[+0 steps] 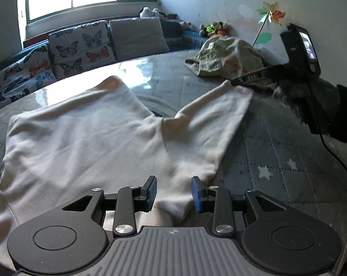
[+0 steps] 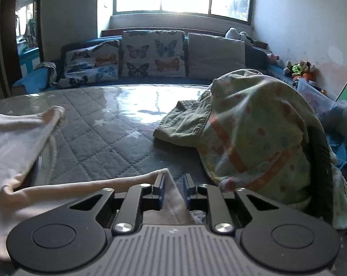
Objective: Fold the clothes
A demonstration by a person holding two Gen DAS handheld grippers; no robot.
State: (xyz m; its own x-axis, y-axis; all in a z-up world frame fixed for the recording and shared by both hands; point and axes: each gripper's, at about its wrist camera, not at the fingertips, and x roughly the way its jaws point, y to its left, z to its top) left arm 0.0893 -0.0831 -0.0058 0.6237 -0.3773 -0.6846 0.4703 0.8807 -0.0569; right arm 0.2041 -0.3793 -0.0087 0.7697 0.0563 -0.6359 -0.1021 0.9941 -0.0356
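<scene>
White pants (image 1: pixel 92 138) lie spread flat on the grey quilted table (image 1: pixel 277 151), both legs pointing away. My left gripper (image 1: pixel 173 191) is open, its blue pads on either side of the waist edge near the right hip. My right gripper (image 2: pixel 174 189) is open over the hem corner of the right leg (image 2: pixel 86 188); the cloth lies between its jaws. In the left wrist view the right gripper (image 1: pixel 233 81) reaches the far end of that leg. The other leg (image 2: pixel 19 135) lies at the left.
A heap of green and patterned clothes (image 2: pixel 254 124) lies on the table just right of the right gripper. A sofa with butterfly cushions (image 2: pixel 150 53) runs behind the table under a bright window. Toys (image 2: pixel 300 69) line the right wall.
</scene>
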